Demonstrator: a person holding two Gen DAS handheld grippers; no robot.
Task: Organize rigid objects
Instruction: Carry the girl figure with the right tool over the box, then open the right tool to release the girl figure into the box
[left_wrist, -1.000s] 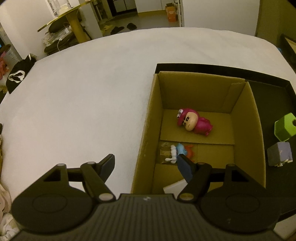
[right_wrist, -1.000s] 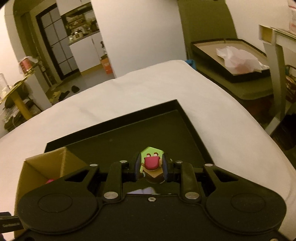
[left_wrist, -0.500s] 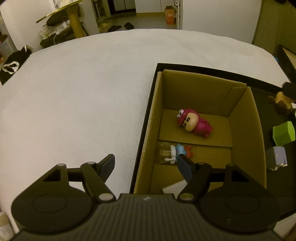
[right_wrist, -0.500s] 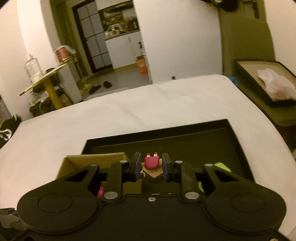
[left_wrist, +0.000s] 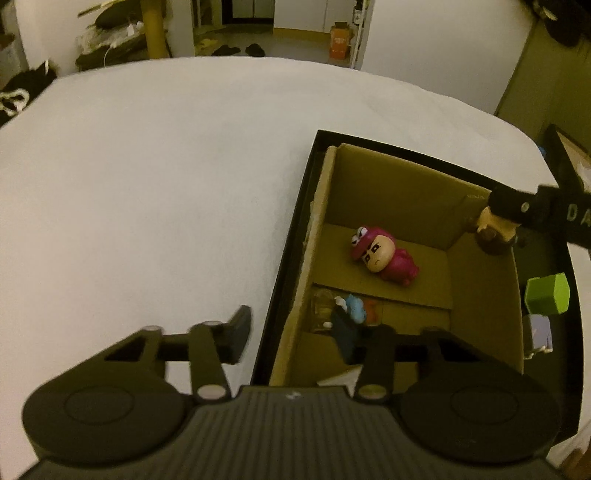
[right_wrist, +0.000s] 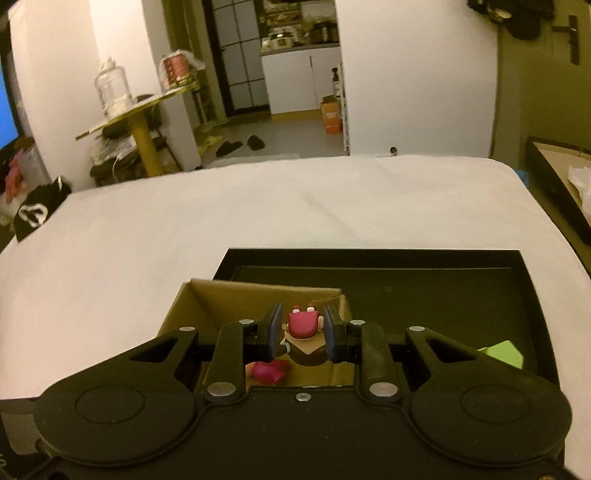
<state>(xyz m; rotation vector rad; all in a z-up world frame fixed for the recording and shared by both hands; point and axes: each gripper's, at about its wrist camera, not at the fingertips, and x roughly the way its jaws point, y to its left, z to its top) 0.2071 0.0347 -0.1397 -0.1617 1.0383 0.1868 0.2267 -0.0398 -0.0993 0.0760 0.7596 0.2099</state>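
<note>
An open cardboard box (left_wrist: 480, 291) stands in the left of a black tray (left_wrist: 286, 258). In it lie a pink figure (left_wrist: 384, 254) and a small blue and orange figure (left_wrist: 356, 308). My right gripper (right_wrist: 303, 326) is shut on a brown figure with a red top (right_wrist: 301, 319), held over the box (right_wrist: 207, 306). In the left wrist view that figure (left_wrist: 493, 238) hangs above the box's far right corner. My left gripper (left_wrist: 290, 334) hovers over the box's near left wall, its jaws closing with nothing gripped between them.
A green cube (left_wrist: 546, 293) and a grey-purple block toy (left_wrist: 539, 332) sit in the tray right of the box. White tabletop (left_wrist: 147, 184) spreads to the left. A second tray with paper (right_wrist: 561, 184) stands beyond the table's right edge.
My right gripper carried the brown figure left, from over the tray to over the box, and now shows in the left wrist view. The left jaws have narrowed.
</note>
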